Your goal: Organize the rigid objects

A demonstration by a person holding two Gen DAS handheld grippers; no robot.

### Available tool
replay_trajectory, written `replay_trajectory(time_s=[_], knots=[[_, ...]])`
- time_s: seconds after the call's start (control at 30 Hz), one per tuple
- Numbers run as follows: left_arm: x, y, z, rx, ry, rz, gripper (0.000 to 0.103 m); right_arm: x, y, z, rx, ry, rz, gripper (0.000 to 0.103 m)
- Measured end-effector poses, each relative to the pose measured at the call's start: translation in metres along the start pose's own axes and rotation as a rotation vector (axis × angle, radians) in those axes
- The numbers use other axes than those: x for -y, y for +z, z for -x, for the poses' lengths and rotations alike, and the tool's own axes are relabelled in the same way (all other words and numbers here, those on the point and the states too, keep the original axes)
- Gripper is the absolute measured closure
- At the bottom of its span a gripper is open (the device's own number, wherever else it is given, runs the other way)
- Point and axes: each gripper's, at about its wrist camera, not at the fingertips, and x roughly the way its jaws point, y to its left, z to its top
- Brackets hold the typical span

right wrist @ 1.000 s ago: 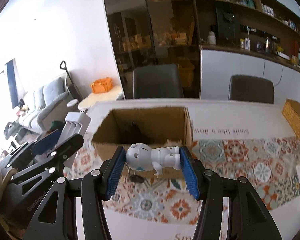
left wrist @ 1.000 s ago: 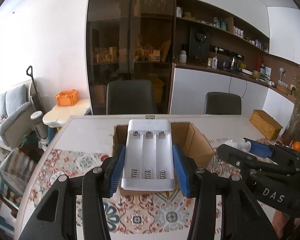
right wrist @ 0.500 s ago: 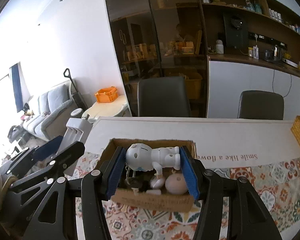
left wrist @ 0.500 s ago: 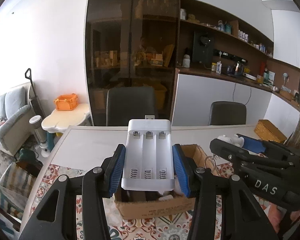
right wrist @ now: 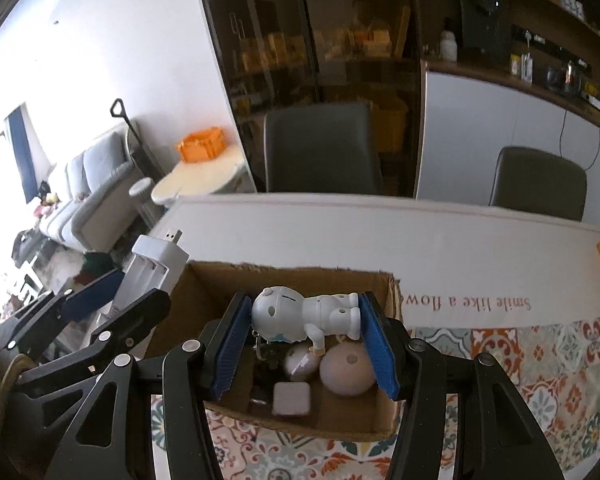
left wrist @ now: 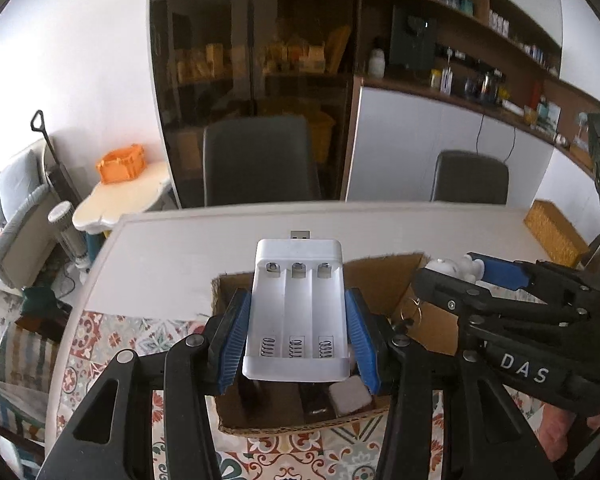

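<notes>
My left gripper [left wrist: 296, 344] is shut on a white three-slot battery charger [left wrist: 298, 308] with a USB plug at its far end, held above the open cardboard box [left wrist: 384, 284]. My right gripper [right wrist: 306, 346] is shut on a white toy figure [right wrist: 306, 314] lying sideways between the blue pads, over the same cardboard box [right wrist: 216, 280]. Inside the box lie a beige ball [right wrist: 348, 372], a small grey square case [right wrist: 292, 398] and dark items. The right gripper [left wrist: 496, 276] shows at the right of the left wrist view; the left gripper [right wrist: 96, 296] with the charger [right wrist: 156, 268] shows at the left of the right wrist view.
The box stands on a patterned tablecloth [right wrist: 540, 364] over a white table [left wrist: 180, 252]. A wicker basket [left wrist: 552, 232] sits at the far right of the table. Two dark chairs [left wrist: 260, 160] stand behind it. A side table with an orange crate [left wrist: 122, 162] and a sofa are at the left.
Both grippers have drawn back toward the near side of the box, so its inside with the ball and case now shows beneath them. Each keeps its object.
</notes>
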Motion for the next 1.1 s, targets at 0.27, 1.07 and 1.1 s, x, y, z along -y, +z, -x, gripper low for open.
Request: replay_trajectory(time_s=[0.27,1.07,1.1], knots=[[-0.004,-0.006,-0.028,-0.107,0.002,0.017,0.052,0.007,-0.008,-0.032,-0.101,-0.012,-0.014,0.048],[-0.036,-0.036,0.085,0.051,0.243,0.109,0.0,-0.023,-0.032,0.051,-0.006,-0.132,-0.006,0.017],[-0.034,-0.039,0.094,0.061,0.232,0.106,0.0,-0.026,-0.036,0.061,0.012,-0.136,0.002,0.016]])
